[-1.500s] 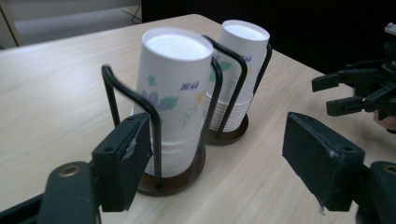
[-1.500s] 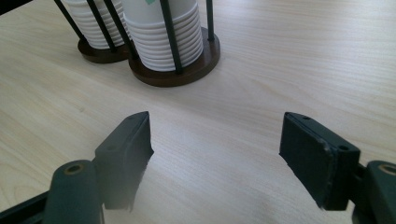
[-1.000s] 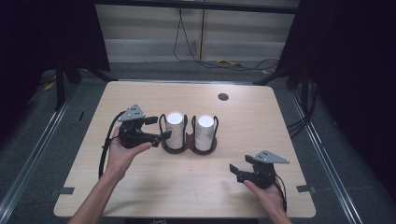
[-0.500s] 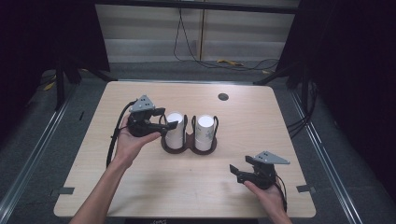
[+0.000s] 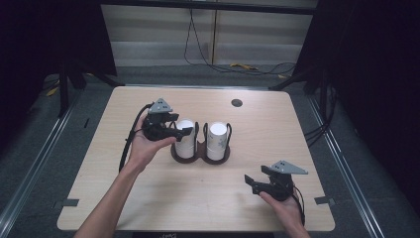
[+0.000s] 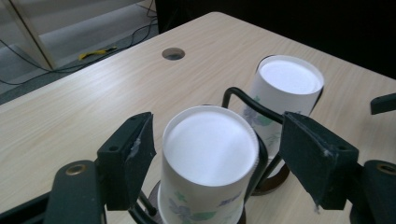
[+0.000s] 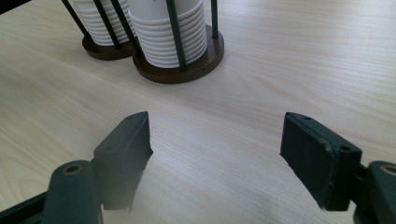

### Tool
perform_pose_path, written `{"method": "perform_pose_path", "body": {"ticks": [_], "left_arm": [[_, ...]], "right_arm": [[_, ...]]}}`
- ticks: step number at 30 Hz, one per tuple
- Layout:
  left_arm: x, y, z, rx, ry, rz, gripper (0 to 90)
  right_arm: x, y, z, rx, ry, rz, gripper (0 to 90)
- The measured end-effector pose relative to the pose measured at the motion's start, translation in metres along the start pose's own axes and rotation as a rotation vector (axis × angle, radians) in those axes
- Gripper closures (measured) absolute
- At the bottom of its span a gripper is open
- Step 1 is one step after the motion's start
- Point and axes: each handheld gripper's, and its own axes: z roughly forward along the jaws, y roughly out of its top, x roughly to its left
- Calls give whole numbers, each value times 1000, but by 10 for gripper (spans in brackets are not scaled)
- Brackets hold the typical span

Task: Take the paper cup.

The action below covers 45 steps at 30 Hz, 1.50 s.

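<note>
A dark wooden holder (image 5: 200,154) with black wire posts stands mid-table and carries two stacks of upside-down white paper cups. My left gripper (image 5: 182,129) is open at the top of the left stack (image 5: 185,141). In the left gripper view its jaws straddle the top cup (image 6: 210,154) with a gap on each side. The right stack (image 5: 218,140) stands beside it, also seen as the farther cup (image 6: 287,88). My right gripper (image 5: 251,183) is open and holds nothing, low near the front right of the table. It faces the holder base (image 7: 187,70).
A round cable hole (image 5: 236,102) sits in the tabletop (image 5: 307,134) at the back. The left gripper's black cable (image 5: 125,148) trails along the person's forearm. Dark floor and cables lie beyond the table's far edge.
My left gripper has moved right and toward the left cup stack, and its jaws now straddle the top cup. The right gripper has stayed in place.
</note>
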Motion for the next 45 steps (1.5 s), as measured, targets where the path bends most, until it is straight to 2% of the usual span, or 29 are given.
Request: {"method": "perform_pose_path", "body": {"ticks": [5,8,11,15,17,20,24,39,45], "left_arm": [[2,0,5,27,6,4,267],[2,2,6,24,5,0,251],[2,5,9,39,4,17,246],[2,6,14,56,4,16,245],[3,4,17,70,4,18,253],[4,2,20,73,1,21,317],[4,1,24,94,-4,20,293],[9,2,24,133,-20,5,286],[11,5,24,211,-19,15,255]], "right_arm": [[0,0,1,3,0,-1,245],[0,0,0,4,1,0,245],[0,0,1,5,-2,0,245],[0,0,1,6,-4,-2,245],[0,0,1,7,-4,-1,245],[0,0,1,8,-8,-3,245],[0,0,1,9,-10,-3,245],[0,0,2,11,-9,-3,245],[0,0,2,11,-9,-4,245]]}}
